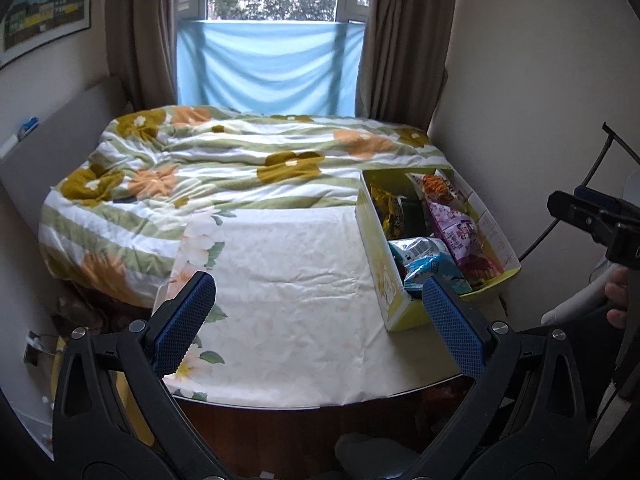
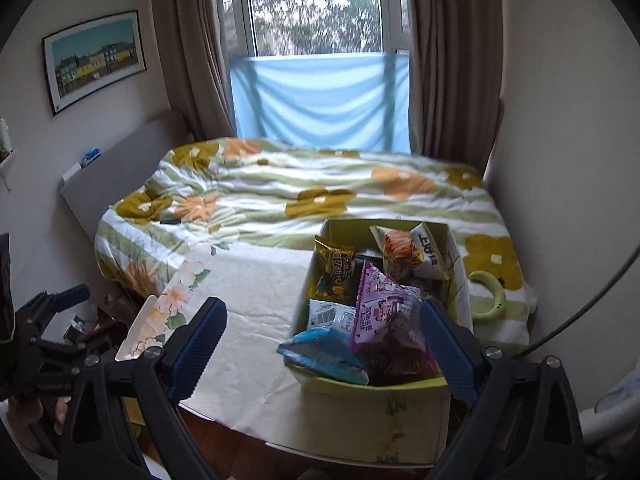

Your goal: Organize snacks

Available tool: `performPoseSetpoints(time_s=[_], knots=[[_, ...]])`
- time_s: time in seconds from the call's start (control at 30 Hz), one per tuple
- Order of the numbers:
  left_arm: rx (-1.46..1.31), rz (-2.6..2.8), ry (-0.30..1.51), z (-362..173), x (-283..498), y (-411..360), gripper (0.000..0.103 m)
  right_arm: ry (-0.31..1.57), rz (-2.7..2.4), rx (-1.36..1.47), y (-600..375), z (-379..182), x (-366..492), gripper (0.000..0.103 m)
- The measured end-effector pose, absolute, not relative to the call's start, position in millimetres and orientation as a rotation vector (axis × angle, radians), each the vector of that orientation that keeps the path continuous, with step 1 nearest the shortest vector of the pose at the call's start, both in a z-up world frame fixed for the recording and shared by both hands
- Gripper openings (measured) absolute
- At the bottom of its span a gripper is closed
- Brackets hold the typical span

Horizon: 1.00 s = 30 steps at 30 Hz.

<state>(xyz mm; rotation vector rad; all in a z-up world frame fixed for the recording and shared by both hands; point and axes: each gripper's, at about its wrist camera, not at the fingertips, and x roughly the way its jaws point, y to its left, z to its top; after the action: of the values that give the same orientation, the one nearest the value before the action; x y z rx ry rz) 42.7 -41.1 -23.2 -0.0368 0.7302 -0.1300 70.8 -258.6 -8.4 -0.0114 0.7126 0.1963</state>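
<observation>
**Greens, golds and a strip of pale blue**

The quilt [image 1: 240,160] is white with soft green stripes and large flowers in mustard and orange. Over the near part lies a cream cloth [image 1: 296,280] with a faint leaf print and peach-and-white blossoms along its left edge. The box [image 2: 376,412] is yellow-green outside, with small pale flowers on its wall. Inside it the snack packets differ: a gold and black packet [image 2: 334,268], a purple one [image 2: 384,308], a sky-blue one [image 2: 324,350], and a white and orange one [image 2: 412,252]. A lime-green ring [image 2: 490,292] lies on the quilt. The curtains [image 1: 136,32] are taupe; a pale blue sheet [image 1: 272,68] covers the lower window. Both grippers carry dark blue dimpled pads [image 1: 184,320] on black frames.
</observation>
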Motion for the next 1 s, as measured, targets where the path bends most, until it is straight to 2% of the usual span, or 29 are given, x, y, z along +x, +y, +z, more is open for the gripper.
performPoseSetpoints(time_s=[0.2, 0.43, 1.0], knots=[[-0.015, -0.124, 0.623, 5, 0, -37, 0.102, 0.650, 0.104, 0.013, -248, -5, 20, 0.096], [-0.001, -0.122, 0.575, 11, -24, -40, 0.102, 0.589, 0.075, 0.026, -240, -8, -15, 0.096], [0.002, -0.130, 0.567, 5, -27, -48, 0.102, 0.587, 0.042, 0.039, -242, -15, -22, 0.096]])
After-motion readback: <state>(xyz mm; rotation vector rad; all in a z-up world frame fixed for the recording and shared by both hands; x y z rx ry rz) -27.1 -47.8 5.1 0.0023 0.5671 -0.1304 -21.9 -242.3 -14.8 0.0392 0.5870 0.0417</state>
